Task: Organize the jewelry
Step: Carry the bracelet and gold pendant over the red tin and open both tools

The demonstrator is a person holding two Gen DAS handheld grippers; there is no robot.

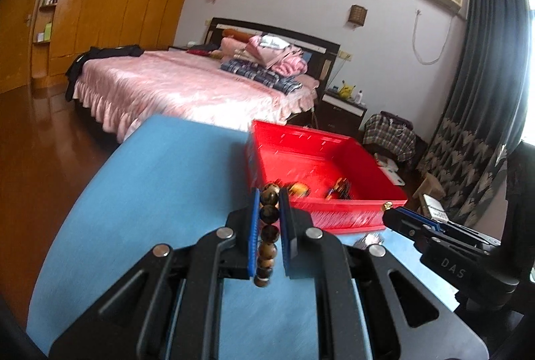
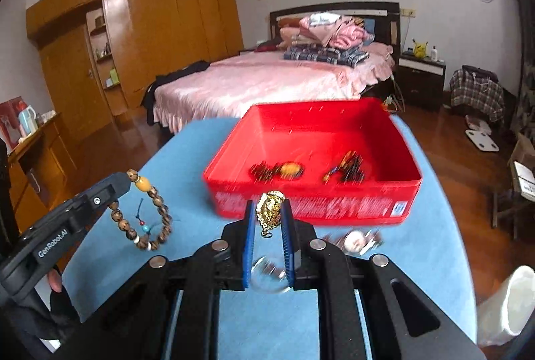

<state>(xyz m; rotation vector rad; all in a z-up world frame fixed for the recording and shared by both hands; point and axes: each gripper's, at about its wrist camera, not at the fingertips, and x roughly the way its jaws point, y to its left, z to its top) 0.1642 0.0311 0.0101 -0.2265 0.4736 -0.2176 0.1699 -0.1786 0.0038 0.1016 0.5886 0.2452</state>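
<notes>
My left gripper is shut on a brown bead bracelet, which hangs as a loop with a yellow bead in the right wrist view. My right gripper is shut on a gold pendant. Both grippers hover above the blue table, just short of the red box. Inside the box lie two dark bead pieces. The right gripper's tip shows beside the box's near right corner.
A silver watch-like piece lies on the table in front of the box. A clear ring-shaped piece lies under my right gripper. A white bag or bin stands past the table's right edge. A pink bed lies beyond.
</notes>
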